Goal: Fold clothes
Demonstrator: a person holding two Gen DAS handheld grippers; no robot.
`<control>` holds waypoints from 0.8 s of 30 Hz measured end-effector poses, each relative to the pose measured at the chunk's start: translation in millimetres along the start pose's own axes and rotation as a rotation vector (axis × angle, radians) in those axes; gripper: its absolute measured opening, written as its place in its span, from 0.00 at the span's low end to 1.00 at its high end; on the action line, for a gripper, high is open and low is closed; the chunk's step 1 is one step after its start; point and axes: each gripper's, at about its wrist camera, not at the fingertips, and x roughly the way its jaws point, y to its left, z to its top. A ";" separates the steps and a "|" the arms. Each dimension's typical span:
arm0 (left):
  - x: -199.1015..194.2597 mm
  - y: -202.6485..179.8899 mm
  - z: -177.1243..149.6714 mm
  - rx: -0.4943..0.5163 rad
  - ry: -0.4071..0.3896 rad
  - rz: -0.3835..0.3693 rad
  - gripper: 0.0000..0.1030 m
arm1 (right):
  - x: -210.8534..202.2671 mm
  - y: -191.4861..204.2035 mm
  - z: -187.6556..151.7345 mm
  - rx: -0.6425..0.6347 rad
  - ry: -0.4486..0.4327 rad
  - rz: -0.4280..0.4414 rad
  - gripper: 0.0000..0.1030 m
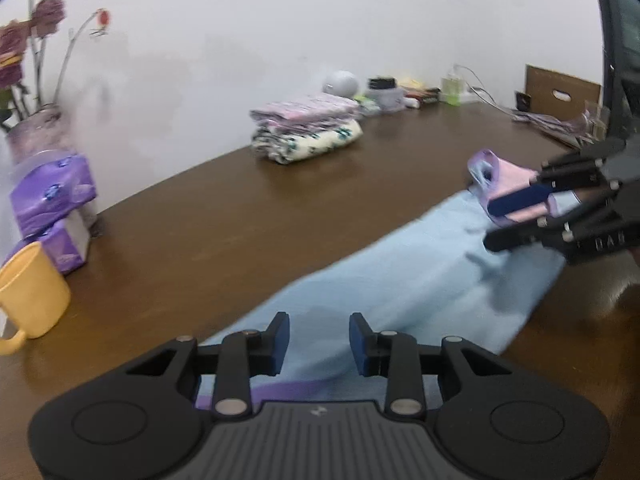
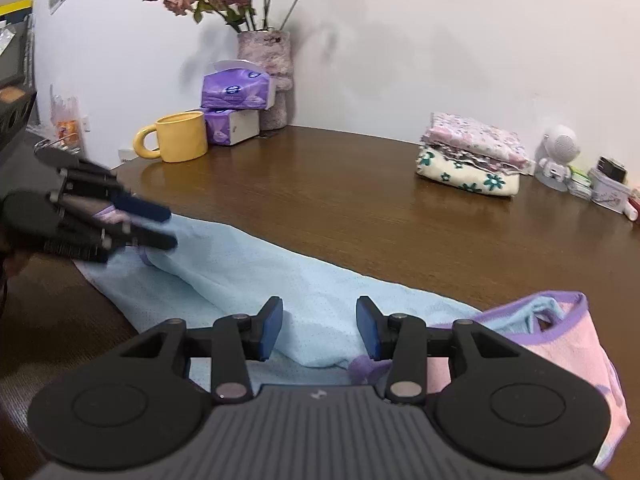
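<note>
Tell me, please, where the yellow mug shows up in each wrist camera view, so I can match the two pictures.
Left wrist view: the yellow mug sits at the far left edge, low in the picture, just below the purple tissue packs.
Right wrist view: the mug stands upper left of centre, handle to the left, again beside the tissue packs.
Shared landmark: the stack of folded clothes on the brown table by the wall.

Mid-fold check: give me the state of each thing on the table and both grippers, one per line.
Left gripper: jaws open, empty, over the cloth.
Right gripper: jaws open, empty.
Light blue garment: laid out long, rumpled, partly folded.
Pink sleeve: lying loose.
Folded stack: folded, set aside.
Yellow mug: upright.
Tissue packs: stacked.
</note>
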 end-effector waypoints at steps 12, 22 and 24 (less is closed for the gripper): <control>11.6 4.9 -11.6 -0.100 0.034 -0.029 0.31 | -9.1 -31.4 -24.1 0.285 0.043 0.012 0.07; -2.6 18.8 -8.5 -0.207 -0.021 -0.033 0.41 | -17.3 -23.2 -30.0 0.203 0.067 -0.013 0.07; -9.3 21.0 -6.1 -0.218 -0.048 -0.020 0.42 | -22.5 -24.2 -27.4 0.213 0.040 -0.009 0.12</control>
